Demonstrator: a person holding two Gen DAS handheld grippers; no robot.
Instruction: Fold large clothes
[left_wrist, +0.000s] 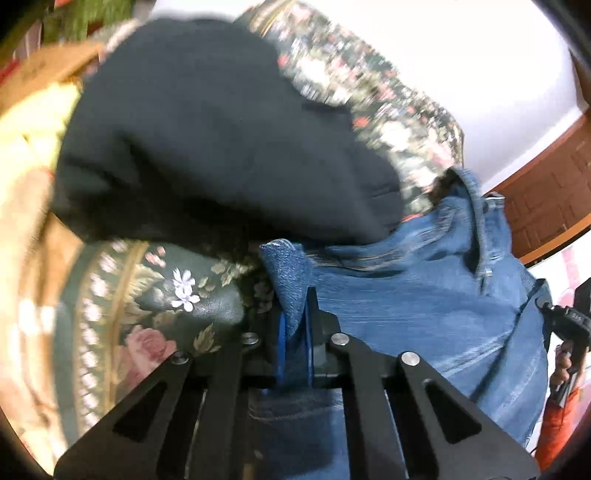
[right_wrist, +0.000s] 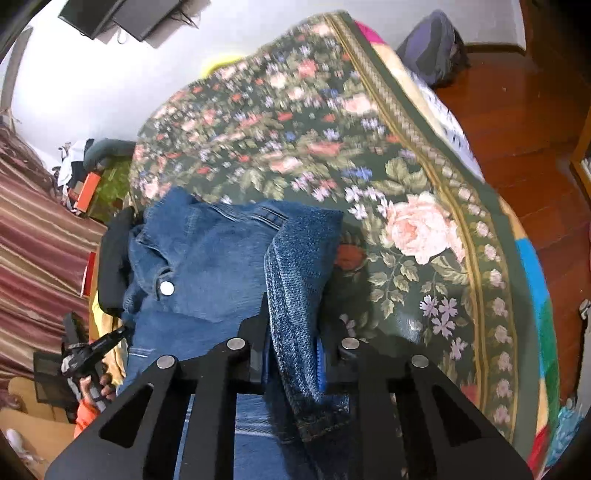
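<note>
My left gripper (left_wrist: 295, 332) is clamped on a folded edge of the blue denim jeans (left_wrist: 424, 306); a peak of denim stands up between the black fingers (left_wrist: 321, 325), and the blue pads press against it on both sides. My right gripper (right_wrist: 291, 347) is likewise closed on the jeans (right_wrist: 207, 266), with a thick stitched band of denim running down between its fingers (right_wrist: 255, 332) and out toward the camera.

The jeans lie on a floral bedspread (right_wrist: 314, 122), dark green with pink roses and a gold-striped border. In the right wrist view, the waistband end with its metal button (right_wrist: 167, 287) faces up, and the fabric is bunched rather than flat. In the left wrist view, a black garment (left_wrist: 207, 129) lies heaped on the bedspread (left_wrist: 177, 295) just beyond the jeans, touching their far edge.

Each camera sees the opposite gripper at the edge of its picture: the right gripper (left_wrist: 569, 321) beside the denim in the left view, the left gripper (right_wrist: 92, 350) low on the left in the right view. A wooden floor (right_wrist: 517, 122) lies beside the bed. The upper bedspread is blurred in both views.
</note>
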